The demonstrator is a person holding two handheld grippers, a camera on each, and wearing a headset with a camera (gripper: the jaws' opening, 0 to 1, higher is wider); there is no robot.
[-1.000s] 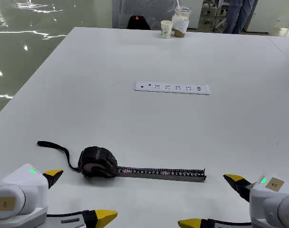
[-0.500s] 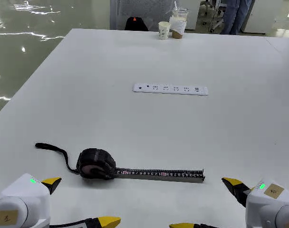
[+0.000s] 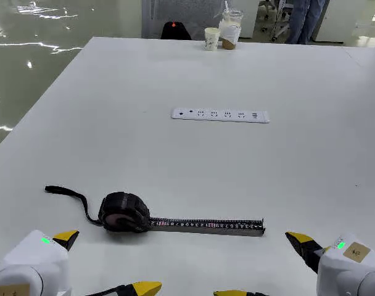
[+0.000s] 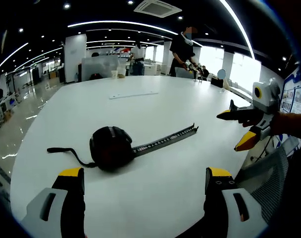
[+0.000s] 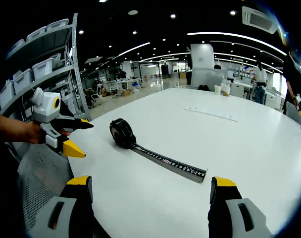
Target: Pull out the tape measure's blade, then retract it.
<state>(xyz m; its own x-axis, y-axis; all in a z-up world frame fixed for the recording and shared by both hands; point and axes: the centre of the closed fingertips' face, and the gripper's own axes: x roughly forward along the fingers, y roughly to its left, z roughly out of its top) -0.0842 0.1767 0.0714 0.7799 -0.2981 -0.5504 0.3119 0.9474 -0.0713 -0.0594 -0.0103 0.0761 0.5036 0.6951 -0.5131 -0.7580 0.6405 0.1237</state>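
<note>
Already the blade is judged to be out. The black, rounded tape-measure case (image 3: 124,212) rests on the white tabletop (image 3: 237,166) near its front edge. Its dark, marked steel blade (image 3: 206,225) is laid flat along the surface to the person's right, and a black wrist strap (image 3: 67,192) is trailed off to the left.

Both hand-held grippers are kept clear of it, on the person's side. The left gripper (image 3: 105,261) is spread wide with nothing between its yellow-tipped jaws, and the right gripper (image 3: 261,265) is likewise spread wide and empty.

Retraction is taken to be the step in hand. It is best done with the case steadied by the left gripper while the blade's end hook (image 3: 262,227) is pinched by the right and fed back slowly, so that the blade is not allowed to whip. A lock is possibly set on the case, but this cannot be made out.
</note>
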